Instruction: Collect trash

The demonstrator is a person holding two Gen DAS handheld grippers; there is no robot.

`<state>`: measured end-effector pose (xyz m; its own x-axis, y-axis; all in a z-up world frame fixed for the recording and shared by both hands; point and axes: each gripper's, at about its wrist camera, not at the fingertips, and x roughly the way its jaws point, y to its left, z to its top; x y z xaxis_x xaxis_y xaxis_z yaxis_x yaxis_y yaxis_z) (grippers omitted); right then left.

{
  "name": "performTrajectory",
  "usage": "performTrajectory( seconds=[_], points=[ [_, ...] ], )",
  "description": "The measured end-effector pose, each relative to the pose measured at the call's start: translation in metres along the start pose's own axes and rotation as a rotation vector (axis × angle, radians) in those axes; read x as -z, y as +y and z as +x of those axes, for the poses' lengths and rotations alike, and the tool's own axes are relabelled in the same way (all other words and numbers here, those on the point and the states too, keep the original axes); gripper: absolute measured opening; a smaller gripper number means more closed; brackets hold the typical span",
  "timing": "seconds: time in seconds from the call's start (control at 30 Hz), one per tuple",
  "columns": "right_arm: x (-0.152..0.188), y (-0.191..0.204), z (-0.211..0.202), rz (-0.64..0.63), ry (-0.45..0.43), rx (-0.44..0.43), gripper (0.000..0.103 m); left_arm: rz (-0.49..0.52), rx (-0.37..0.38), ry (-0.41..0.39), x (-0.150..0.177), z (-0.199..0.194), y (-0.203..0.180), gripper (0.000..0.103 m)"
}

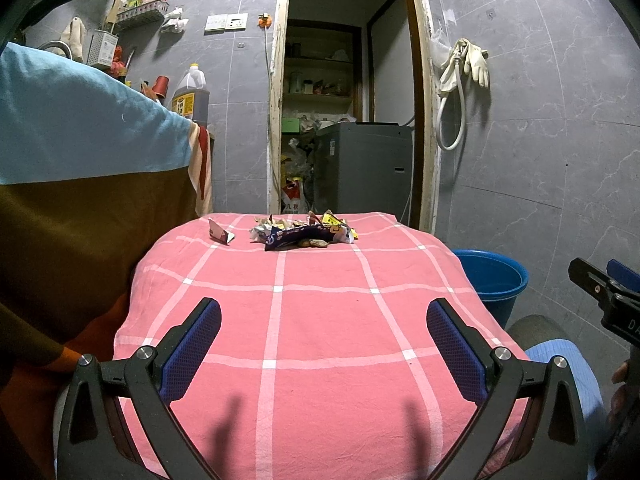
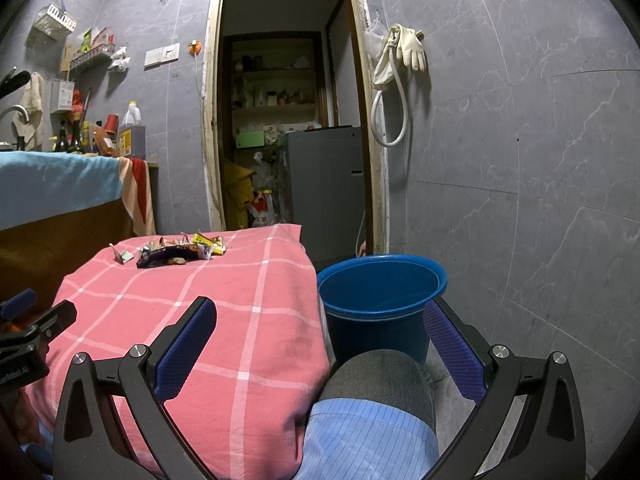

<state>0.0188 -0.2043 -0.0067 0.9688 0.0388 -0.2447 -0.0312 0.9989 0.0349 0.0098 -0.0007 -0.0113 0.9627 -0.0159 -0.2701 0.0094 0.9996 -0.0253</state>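
A heap of crumpled snack wrappers (image 1: 306, 232) lies at the far end of the pink checked tablecloth (image 1: 320, 320), with one small folded wrapper (image 1: 220, 235) apart to its left. In the right wrist view the same wrapper heap (image 2: 180, 251) sits far left on the cloth. My left gripper (image 1: 324, 320) hovers open over the near half of the table, nothing between its fingers. My right gripper (image 2: 320, 320) is open too, held past the table's right edge, above a person's knee (image 2: 376, 380) and in front of a blue bucket (image 2: 380, 292).
The blue bucket (image 1: 494, 276) stands on the floor right of the table, by the grey tiled wall. A cloth-draped counter (image 1: 80, 152) with bottles rises on the left. An open doorway (image 1: 344, 92) with shelves and a grey appliance lies behind the table. Gloves and a hose (image 1: 464, 68) hang on the wall.
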Motion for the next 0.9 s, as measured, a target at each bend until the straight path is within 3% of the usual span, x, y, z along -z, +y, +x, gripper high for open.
performTrajectory(
  seconds=[0.9],
  points=[
    [-0.0086,0.0002,-0.0008,0.008,0.018,-0.022,0.103,-0.022,-0.009,-0.002,-0.0024,0.0020,0.0026,0.101]
  ],
)
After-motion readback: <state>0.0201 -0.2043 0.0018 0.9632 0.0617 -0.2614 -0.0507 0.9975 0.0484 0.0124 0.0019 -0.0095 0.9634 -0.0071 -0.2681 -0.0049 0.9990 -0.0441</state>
